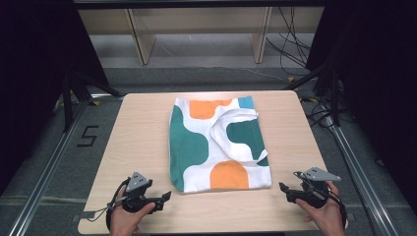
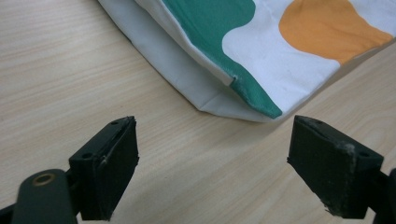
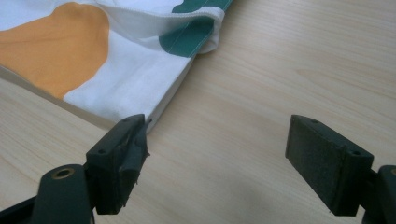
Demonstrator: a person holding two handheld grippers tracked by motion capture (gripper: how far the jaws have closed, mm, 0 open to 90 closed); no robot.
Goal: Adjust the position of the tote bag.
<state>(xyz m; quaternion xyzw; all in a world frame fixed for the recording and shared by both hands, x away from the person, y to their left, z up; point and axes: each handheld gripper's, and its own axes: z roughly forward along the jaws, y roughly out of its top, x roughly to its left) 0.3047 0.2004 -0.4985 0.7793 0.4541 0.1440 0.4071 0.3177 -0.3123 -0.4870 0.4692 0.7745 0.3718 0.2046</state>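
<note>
Patterned tote bag point(image 1: 219, 143) lies flat mid-surface point(image 1: 142, 137), straps point(image 1: 231, 135) draped on top. Left claw point(image 1: 166, 196) and right claw point(image 1: 282, 187) both gape empty, near bag's near corners. Risks: pinching single layer only; bag sliding on smooth wood; loose straps snagging.

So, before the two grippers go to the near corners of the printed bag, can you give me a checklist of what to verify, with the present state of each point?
1. Left gripper jaws open with nothing between them: ok.
2. Right gripper jaws open with nothing between them: ok.
3. Tote bag lies flat on the table, apart from both grippers: ok.
4. Near left corner of the bag is in front of the left gripper: ok.
5. Near right corner of the bag is close to one jaw of the right gripper, not centred between the jaws: not ok.
6. White handle lies loose on top of the bag, away from the near corners: ok.
</note>
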